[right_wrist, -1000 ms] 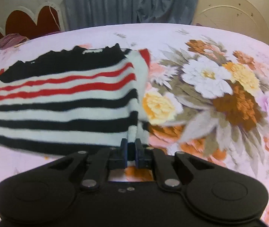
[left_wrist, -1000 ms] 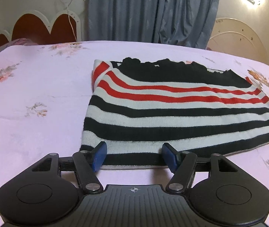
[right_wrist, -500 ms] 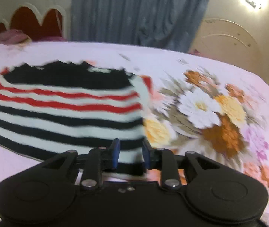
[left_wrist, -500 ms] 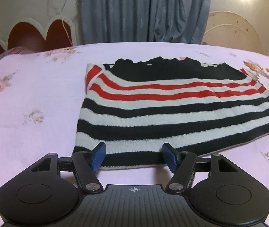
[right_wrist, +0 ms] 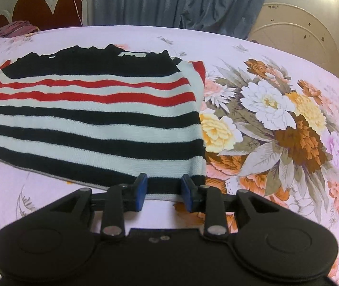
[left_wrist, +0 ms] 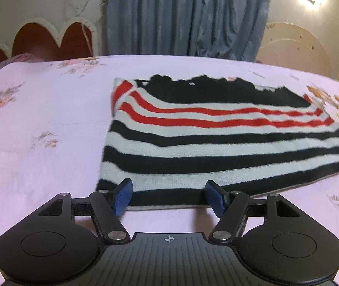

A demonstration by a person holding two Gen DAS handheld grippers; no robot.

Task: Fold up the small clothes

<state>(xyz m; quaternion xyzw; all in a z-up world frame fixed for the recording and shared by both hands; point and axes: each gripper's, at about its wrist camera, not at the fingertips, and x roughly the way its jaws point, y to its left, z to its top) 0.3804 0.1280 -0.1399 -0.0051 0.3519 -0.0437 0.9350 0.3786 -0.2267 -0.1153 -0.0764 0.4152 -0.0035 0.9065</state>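
Lying flat on the bed (left_wrist: 38, 109), the striped sweater (left_wrist: 217, 143) is filling mid-frame; your left gripper (left_wrist: 168, 196) is opening wide over its hem, your right gripper (right_wrist: 162, 191) is opening, gripping nothing.

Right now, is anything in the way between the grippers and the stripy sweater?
Nothing visible. The striped sweater lies flat on the bedsheet, its near hem right at both the left gripper and the right gripper, whose fingers are opening around it.
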